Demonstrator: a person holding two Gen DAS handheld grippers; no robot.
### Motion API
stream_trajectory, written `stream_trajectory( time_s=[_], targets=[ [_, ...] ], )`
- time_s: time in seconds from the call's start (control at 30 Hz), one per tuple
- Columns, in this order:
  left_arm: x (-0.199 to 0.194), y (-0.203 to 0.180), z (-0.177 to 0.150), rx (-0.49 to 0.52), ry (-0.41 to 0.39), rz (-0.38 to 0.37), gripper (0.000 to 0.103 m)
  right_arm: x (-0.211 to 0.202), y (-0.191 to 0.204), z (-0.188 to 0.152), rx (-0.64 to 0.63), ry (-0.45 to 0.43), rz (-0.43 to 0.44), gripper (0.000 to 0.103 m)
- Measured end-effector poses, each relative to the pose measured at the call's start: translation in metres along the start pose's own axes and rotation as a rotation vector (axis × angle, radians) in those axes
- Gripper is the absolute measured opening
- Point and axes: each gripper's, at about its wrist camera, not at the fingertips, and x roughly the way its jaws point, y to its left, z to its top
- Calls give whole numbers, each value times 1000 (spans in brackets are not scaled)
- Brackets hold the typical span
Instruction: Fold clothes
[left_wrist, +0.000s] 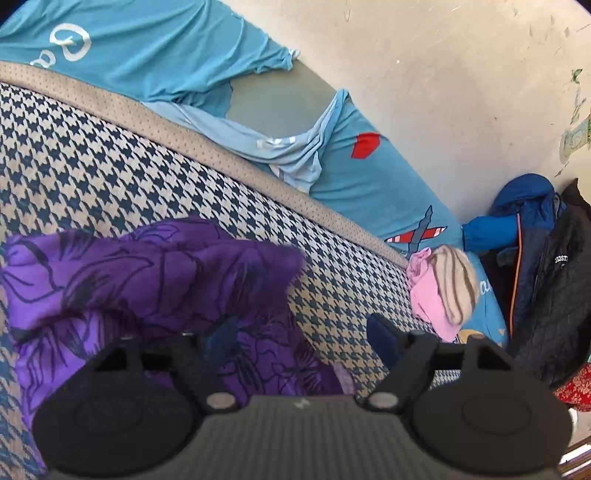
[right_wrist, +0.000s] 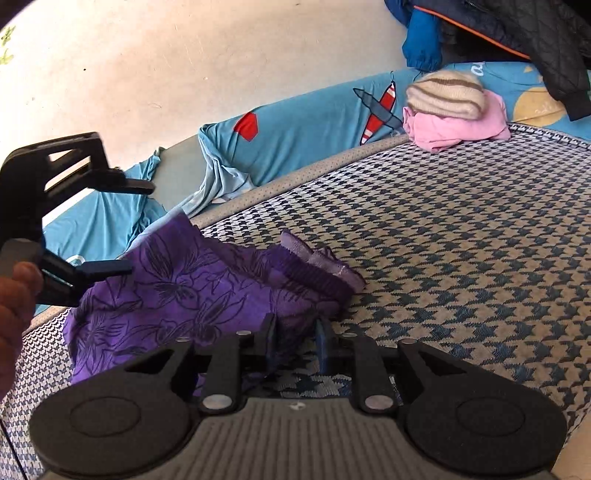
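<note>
A purple garment with a dark flower print lies crumpled on the houndstooth mattress. My left gripper hovers over it, open wide; its left finger is partly hidden behind the cloth, and nothing is held. In the right wrist view the same left gripper hangs open above the garment's far side. My right gripper sits low at the garment's near edge by its ribbed hem. Its fingers are drawn close together with a bunch of purple cloth between them.
A folded pink cloth with a striped knit hat on top rests at the mattress's far corner. A blue printed sheet runs along the wall. Dark jackets hang at the right. A hand holds the left gripper.
</note>
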Motion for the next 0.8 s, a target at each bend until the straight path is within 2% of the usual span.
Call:
stream_trajectory(
  time_s=[0.17, 0.3, 0.5, 0.57, 0.8],
  targets=[
    [-26, 20, 0, -14, -34, 39, 80, -5, -6, 7, 1, -71, -128, 23],
    [-46, 46, -5, -58, -61, 69, 82, -9, -19, 12, 65, -75, -111, 24],
    [-66, 81, -6, -143, -89, 103, 83, -20, -5, 12, 7, -115, 34, 26],
    [-69, 89, -6, -152, -93, 119, 83, -22, 4, 10, -19, -116, 117, 27],
    [-69, 107, -4, -195, -97, 130, 83, -23, 46, -8, -186, -60, 367, 27]
  ],
)
